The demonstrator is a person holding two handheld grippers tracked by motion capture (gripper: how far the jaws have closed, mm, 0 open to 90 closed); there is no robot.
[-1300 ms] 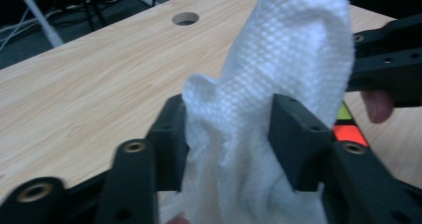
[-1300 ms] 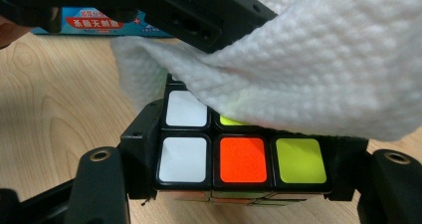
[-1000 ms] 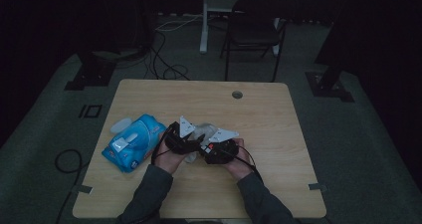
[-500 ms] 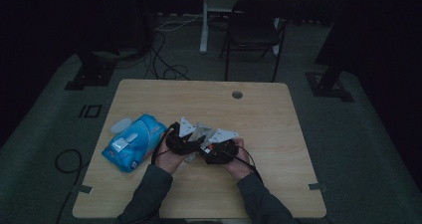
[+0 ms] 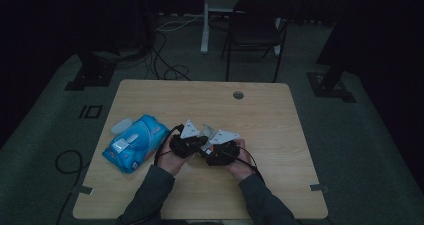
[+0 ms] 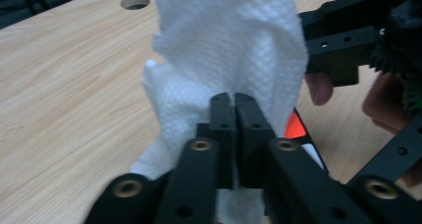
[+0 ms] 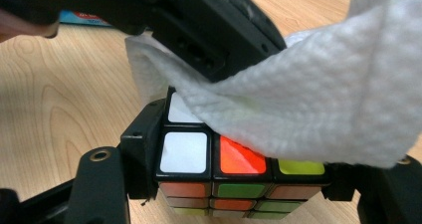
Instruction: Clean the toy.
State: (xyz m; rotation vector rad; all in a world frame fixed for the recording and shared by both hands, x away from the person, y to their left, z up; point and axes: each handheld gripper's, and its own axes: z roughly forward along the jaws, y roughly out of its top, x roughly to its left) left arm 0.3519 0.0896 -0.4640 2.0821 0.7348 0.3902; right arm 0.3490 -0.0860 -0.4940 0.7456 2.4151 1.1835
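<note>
My left gripper (image 6: 234,97) is shut on a white textured wipe (image 6: 234,40); its jaws have just been closing with the wipe between them. The wipe (image 7: 318,114) drapes over the top of a colour-tiled puzzle cube (image 7: 239,189). My right gripper (image 7: 242,167) is shut on the cube, one jaw on each side of it. In the high view the left gripper (image 5: 187,142) and right gripper (image 5: 218,150) sit side by side, almost touching, at the middle of the wooden table (image 5: 260,110). The right gripper (image 6: 343,50) and a fingertip appear beside the wipe.
A blue pack of wipes (image 5: 134,142) lies left of the hands, with a small pale thing (image 5: 121,126) behind it. A cable hole (image 5: 238,94) sits near the table's far edge. A dark chair (image 5: 255,30) stands beyond the table.
</note>
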